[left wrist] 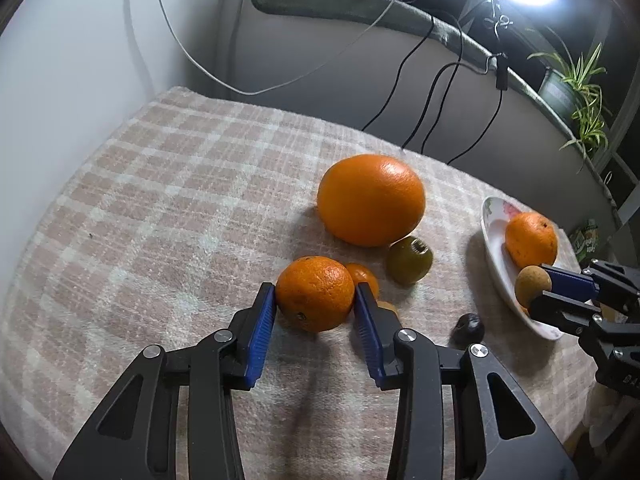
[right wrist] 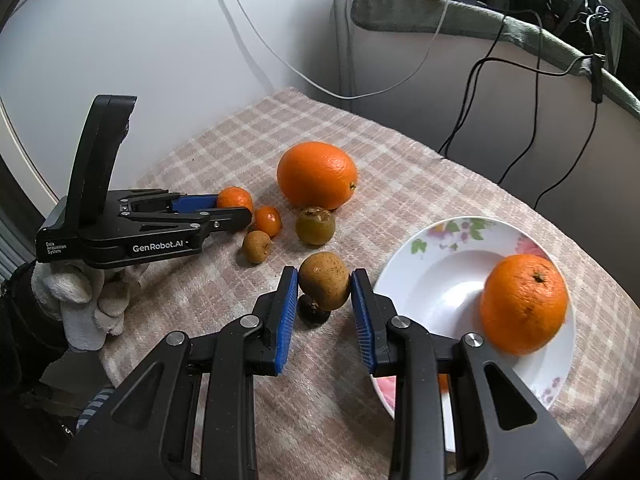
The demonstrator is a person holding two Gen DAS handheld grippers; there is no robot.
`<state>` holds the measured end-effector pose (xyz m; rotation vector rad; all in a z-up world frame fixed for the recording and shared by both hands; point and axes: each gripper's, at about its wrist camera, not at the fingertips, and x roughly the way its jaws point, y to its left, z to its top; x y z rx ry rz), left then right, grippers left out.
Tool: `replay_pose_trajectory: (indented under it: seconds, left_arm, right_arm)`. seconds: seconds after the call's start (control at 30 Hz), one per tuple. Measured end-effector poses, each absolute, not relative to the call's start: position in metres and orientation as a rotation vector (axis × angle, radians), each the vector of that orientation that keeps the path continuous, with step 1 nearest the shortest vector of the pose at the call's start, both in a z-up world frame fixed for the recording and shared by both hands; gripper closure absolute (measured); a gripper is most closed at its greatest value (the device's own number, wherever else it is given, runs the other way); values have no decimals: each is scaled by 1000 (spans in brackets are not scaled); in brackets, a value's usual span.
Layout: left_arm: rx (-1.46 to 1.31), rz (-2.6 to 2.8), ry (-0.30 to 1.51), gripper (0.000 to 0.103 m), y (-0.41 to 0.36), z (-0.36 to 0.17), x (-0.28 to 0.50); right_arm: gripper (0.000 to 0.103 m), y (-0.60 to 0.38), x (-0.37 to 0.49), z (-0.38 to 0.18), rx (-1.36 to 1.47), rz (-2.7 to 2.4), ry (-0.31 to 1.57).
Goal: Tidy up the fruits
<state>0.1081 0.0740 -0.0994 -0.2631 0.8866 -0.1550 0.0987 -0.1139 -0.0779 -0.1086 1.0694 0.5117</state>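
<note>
Checked pink-and-white cloth (left wrist: 168,208) over the table, fruit scattered across its middle. Largest by far: a smooth, glossy big orange (left wrist: 371,200), slightly oval, standing near the far edge. Just in front of it, a dull olive-green fruit (left wrist: 409,260) with a dry brown crown on top.

Left gripper (left wrist: 315,300) clamped on a mandarin (left wrist: 315,293) — pebbled, deep orange skin, a small dark scar low on its side, blue pads pressed to both flanks. Mandarin apparently resting on the cloth. Tucked right behind it, a tiny orange citrus (right wrist: 268,221), and beside that a small brown, rough-skinned round fruit (right wrist: 257,246). White knit glove (right wrist: 86,300) under the left gripper's handle.

Right gripper (right wrist: 325,280) closed on a tan, speckled round fruit (right wrist: 324,279) — matte, russet skin, held clear of the cloth beside the plate's near rim. Directly below it on the cloth, a dark, almost black wrinkled fruit (right wrist: 314,313), partly hidden.

White plate (right wrist: 440,264) with a pink-and-green floral rim on the right side of the table. In its bowl, one more mandarin-sized orange (right wrist: 524,304), stem scar up, leaning toward the plate's right side.

Behind the table: grey wall, hanging black and white cables (left wrist: 436,92), a potted green plant (left wrist: 580,92) at far right.
</note>
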Motion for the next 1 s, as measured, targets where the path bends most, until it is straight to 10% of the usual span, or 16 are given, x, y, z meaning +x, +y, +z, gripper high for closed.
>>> replay_pose_trajectory:
  seconds: [1.0]
  left_arm:
    - [-185,-378,851,65,-29,-65,108]
  right_arm:
    - [74,-241,61,-73,-50,239,1083]
